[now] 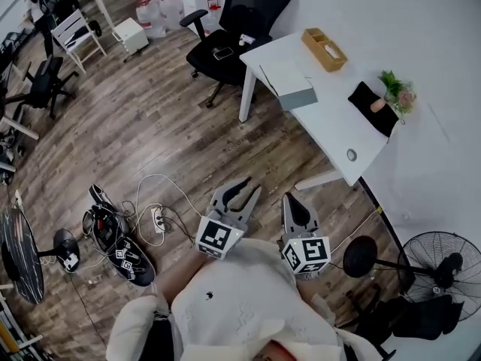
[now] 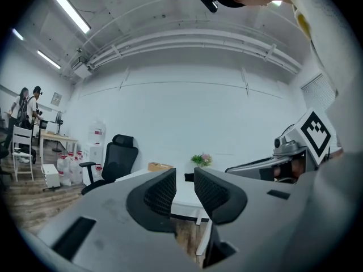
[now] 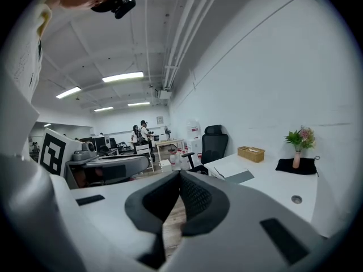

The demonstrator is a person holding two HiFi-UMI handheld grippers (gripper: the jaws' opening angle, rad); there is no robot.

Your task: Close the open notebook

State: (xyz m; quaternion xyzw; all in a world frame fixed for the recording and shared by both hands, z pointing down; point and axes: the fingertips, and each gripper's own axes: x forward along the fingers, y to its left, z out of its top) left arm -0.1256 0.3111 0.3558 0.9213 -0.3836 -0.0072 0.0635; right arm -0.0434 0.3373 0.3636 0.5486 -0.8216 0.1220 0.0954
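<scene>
The open notebook point(image 1: 288, 83) lies on the white desk point(image 1: 331, 122) at the upper right of the head view, pages spread, with a grey cover edge showing. It also shows in the right gripper view as a flat grey shape point(image 3: 240, 176) on the desk. Both grippers are held close to the person's chest, over the wooden floor and well short of the desk. My left gripper point(image 1: 252, 186) point(image 2: 185, 177) is open with a narrow gap and nothing in it. My right gripper point(image 1: 290, 197) point(image 3: 180, 177) is shut and holds nothing.
A wooden box point(image 1: 325, 49), a black cloth point(image 1: 372, 107) and a small plant in a vase point(image 1: 396, 90) share the desk. A black office chair point(image 1: 240, 21) stands at its far end. Cables and a power strip point(image 1: 156, 220) lie left; a standing fan point(image 1: 445, 265) is right.
</scene>
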